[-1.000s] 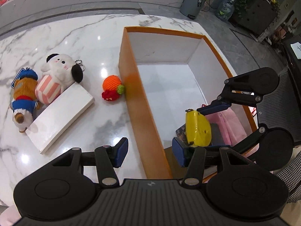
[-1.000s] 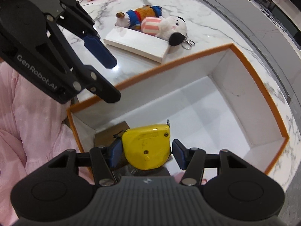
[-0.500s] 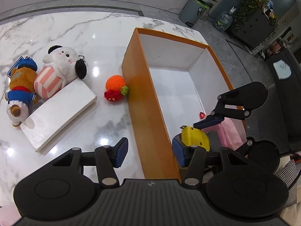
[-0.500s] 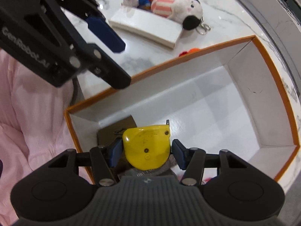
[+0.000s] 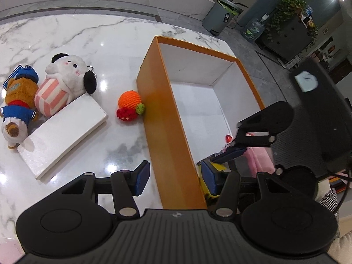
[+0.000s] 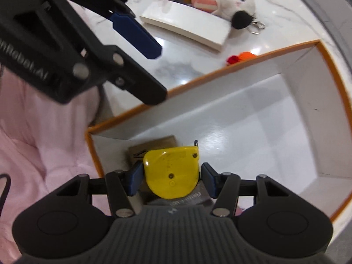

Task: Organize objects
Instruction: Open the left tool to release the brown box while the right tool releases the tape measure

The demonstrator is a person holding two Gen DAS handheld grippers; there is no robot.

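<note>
My right gripper (image 6: 168,179) points down into the near corner of the orange box (image 6: 220,77) and is shut on a yellow tape measure (image 6: 171,173), which sits low over a brown card (image 6: 154,145) on the white floor. In the left wrist view only a sliver of the tape measure (image 5: 216,167) shows, behind a blue-padded finger (image 5: 231,153) of the right gripper. My left gripper (image 5: 173,180) is open, one finger on each side of the box's orange side wall (image 5: 162,110), with no pad touching it.
On the marble table left of the box lie a crocheted orange toy (image 5: 129,104), a flat white box (image 5: 63,132), a white plush dog (image 5: 68,72) and a plush bear (image 5: 17,96). A pink sleeve (image 6: 44,143) is by the near wall.
The right gripper has sunk with the tape measure from above the rim into the box's near corner. The left gripper has shifted slightly, still astride the wall.
</note>
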